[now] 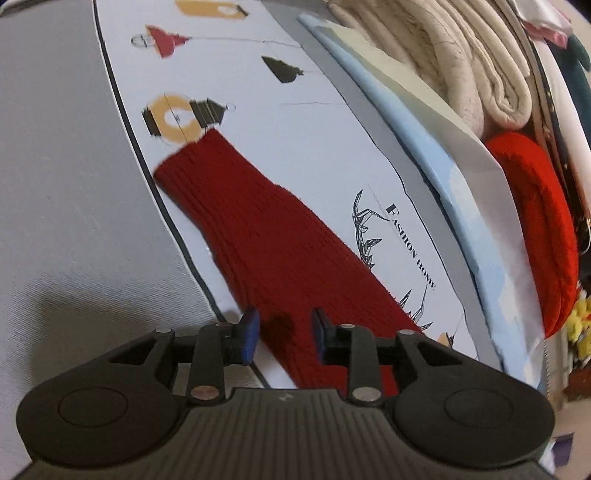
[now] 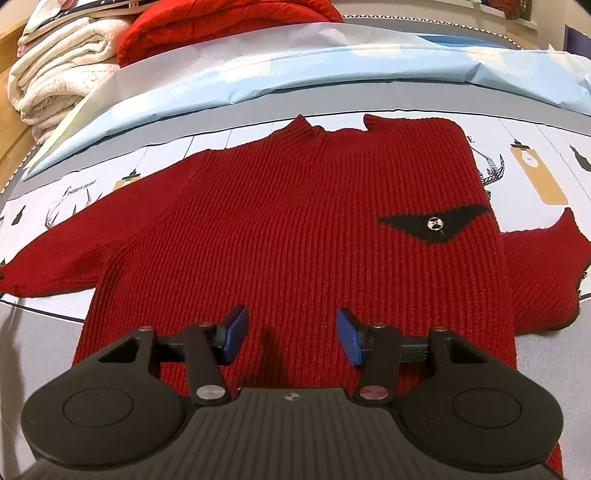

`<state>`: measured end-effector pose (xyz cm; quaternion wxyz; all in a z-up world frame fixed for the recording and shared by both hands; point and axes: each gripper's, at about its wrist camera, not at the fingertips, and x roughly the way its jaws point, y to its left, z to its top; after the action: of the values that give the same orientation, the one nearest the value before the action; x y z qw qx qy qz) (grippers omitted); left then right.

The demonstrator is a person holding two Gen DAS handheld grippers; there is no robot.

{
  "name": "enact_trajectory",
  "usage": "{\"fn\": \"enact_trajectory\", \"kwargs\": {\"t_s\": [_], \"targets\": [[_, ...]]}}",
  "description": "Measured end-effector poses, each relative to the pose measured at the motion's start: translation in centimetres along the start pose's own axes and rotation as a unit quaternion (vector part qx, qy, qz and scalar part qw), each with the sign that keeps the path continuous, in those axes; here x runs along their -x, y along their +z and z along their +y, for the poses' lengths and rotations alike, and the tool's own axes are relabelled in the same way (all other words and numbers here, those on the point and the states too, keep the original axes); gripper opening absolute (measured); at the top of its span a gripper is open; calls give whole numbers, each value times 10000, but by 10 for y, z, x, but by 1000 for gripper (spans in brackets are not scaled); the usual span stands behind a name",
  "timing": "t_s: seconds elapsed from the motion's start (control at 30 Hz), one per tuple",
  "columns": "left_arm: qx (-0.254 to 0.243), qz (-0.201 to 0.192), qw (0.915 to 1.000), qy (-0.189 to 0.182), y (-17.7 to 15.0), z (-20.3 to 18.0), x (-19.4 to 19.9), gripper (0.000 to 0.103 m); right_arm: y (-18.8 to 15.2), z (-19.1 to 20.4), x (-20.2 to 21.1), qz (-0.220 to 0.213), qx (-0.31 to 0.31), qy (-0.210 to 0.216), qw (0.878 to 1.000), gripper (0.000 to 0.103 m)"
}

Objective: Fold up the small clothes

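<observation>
A small dark red knit sweater point(image 2: 295, 229) lies flat on a printed bed sheet, collar away from me, with a black triangle patch point(image 2: 432, 223) on its right chest. Its left sleeve stretches out to the left, and its right side is folded in. My right gripper point(image 2: 291, 332) is open and empty, just above the sweater's lower body. In the left wrist view one red sleeve point(image 1: 280, 251) runs away from me across the sheet. My left gripper point(image 1: 284, 328) is open over the sleeve's near part, holding nothing.
The sheet point(image 1: 295, 122) has lamp and deer prints and a grey border point(image 1: 66, 184). A light blue pillow point(image 2: 332, 70) lies behind the sweater. Folded cream blankets point(image 2: 55, 77) and a bright red folded blanket point(image 2: 207, 26) are stacked at the back.
</observation>
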<state>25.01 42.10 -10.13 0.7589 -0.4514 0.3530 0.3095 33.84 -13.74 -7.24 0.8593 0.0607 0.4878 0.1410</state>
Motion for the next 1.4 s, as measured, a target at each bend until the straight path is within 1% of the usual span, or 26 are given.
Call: {"fn": "enact_trajectory", "kwargs": {"t_s": [0.07,0.13,0.2,0.27,0.33,0.4,0.47,0.53,0.6,0.67,0.7,0.77,0.8,0.87,0.9,0.93,0.97,1.0,1.03,1.07,1.1,1.13,1.2,1.27,1.33,1.4], "targets": [[78,6,10000,46,-1,0,-5,33,0,-2,-1,15,-3,-16,10000,55],[106,12,9999,102,-3,0,-13,38,0,-5,-2,32,-34,-54,10000,55],[86,16,9998,200,-6,-5,-20,40,1,-8,-3,38,-93,-60,9999,55],[-10,0,9996,291,-9,-7,-25,39,2,-9,-3,31,-109,-57,9999,55],[-283,-29,9984,491,-11,-14,-27,16,2,-9,-3,30,-98,-53,9999,55],[-509,-117,9971,555,-10,-17,-25,12,2,-9,-4,42,-86,-34,9999,55],[-633,-355,9955,615,-8,-20,-16,11,2,-8,-5,55,-76,-39,9999,55],[-936,-893,9878,869,-5,-27,0,10,3,-8,-6,64,-81,-39,9999,55],[-1197,-1438,9720,1421,0,-30,16,10,2,-8,-6,63,-89,-38,9999,55],[-1037,-1621,9610,1986,9,-19,23,10,2,-9,-6,61,-77,-30,9999,55],[-788,-1649,9563,2284,14,-9,25,10,2,-9,-5,57,-73,-33,10000,55],[-307,-1541,9538,2560,21,5,29,13,2,-10,-4,37,-85,-44,9999,55],[-184,-1475,9550,2568,21,7,30,13,2,-10,-3,26,-105,-41,9999,55],[-363,-1576,9554,2471,15,-8,39,13,2,-13,1,-11,-165,-40,9999,55],[-625,-1677,9531,2439,8,-22,46,18,2,-14,3,-45,-183,-53,9998,55],[-945,-1751,9515,2347,-1,-39,51,26,2,-15,5,-105,-205,-90,9997,55],[-1244,-1804,9504,2206,-10,-56,53,29,2,-18,8,-195,-259,-141,9994,55],[-1619,-1795,9507,1943,-24,-74,54,33,3,-22,11,-290,-336,-182,9988,54],[-1950,-1671,9522,1657,-36,-88,51,33,3,-27,16,-424,-459,-230,9978,54],[-2271,-1467,9532,1352,-48,-101,47,33,5,-34,21,-593,-629,-294,9958,53],[-2589,-1193,9533,1000,-63,-114,41,33,6,-42,26,-807,-833,-367,9926,50],[-2847,-901,9518,705,-76,-124,35,33,8,-52,31,-973,-1037,-472,9887,45],[-3345,-236,9416,293,-103,-140,20,33,9,-78,38,-1211,-1488,-740,9786,43],[-3610,272,9319,220,-128,-149,7,34,9,-110,41,-1281,-2054,-985,9652,43],[-3957,780,9146,300,-151,-154,-8,34,6,-142,37,-1176,-2592,-969,9537,46],[-4274,1002,8975,428,-168,-157,-19,34,2,-169,29,-1004,-3115,-836,9412,46]]}}
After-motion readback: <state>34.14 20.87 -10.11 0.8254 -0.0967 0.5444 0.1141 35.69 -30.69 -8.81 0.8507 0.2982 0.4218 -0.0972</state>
